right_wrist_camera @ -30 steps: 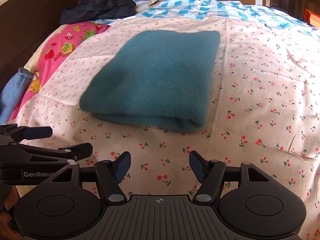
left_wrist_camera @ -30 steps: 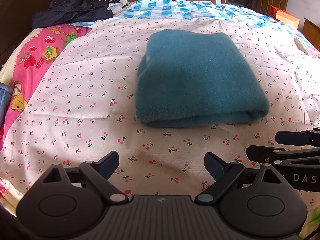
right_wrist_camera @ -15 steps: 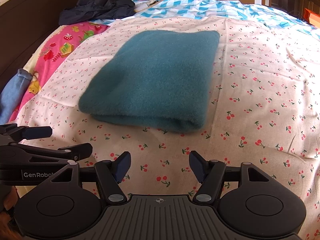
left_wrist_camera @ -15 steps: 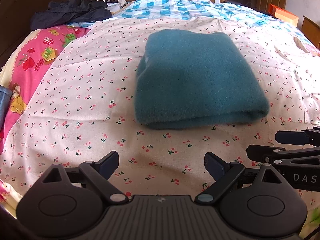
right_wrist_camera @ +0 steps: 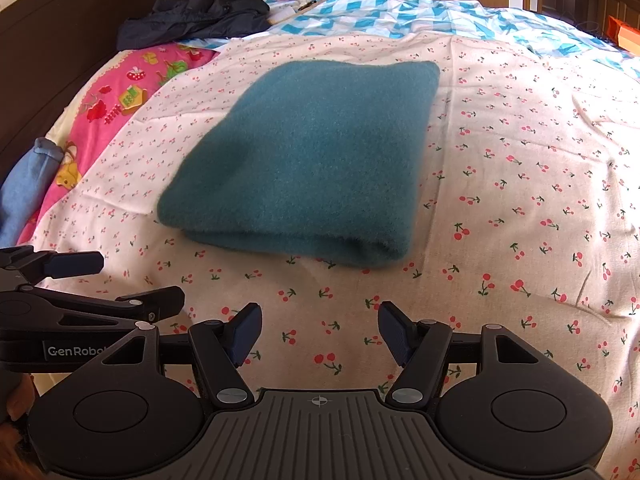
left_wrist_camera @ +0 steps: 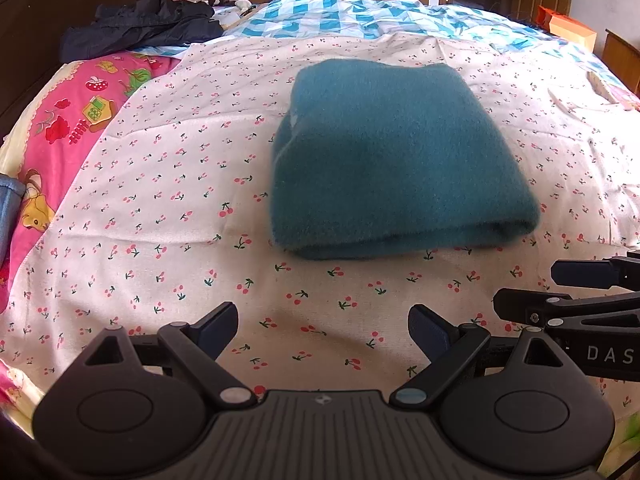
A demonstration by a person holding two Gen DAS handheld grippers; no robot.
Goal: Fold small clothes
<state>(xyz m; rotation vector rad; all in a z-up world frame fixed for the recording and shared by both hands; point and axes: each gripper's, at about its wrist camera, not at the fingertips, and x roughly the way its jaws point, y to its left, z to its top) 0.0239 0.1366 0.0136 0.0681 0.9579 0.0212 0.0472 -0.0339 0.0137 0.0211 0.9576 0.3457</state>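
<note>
A teal fleece garment (left_wrist_camera: 392, 160) lies folded into a thick rectangle on the cherry-print sheet (left_wrist_camera: 160, 208); it also shows in the right wrist view (right_wrist_camera: 312, 160). My left gripper (left_wrist_camera: 324, 332) is open and empty, held above the sheet just short of the garment's near edge. My right gripper (right_wrist_camera: 320, 330) is open and empty too, beside the left one, also short of the garment. Each gripper shows at the edge of the other's view: the right one (left_wrist_camera: 580, 292) and the left one (right_wrist_camera: 100, 284).
A dark jacket (left_wrist_camera: 136, 24) lies crumpled at the headboard. A pink cartoon cloth (left_wrist_camera: 68, 128) and a blue garment (right_wrist_camera: 28, 184) lie at the left edge of the bed. A blue checked quilt (left_wrist_camera: 360, 12) covers the far side. An orange box (left_wrist_camera: 568, 30) stands at the far right.
Both grippers have drawn back and risen slightly; the folded garment sits a little farther off and lower in view. Nothing was taken hold of or let go.
</note>
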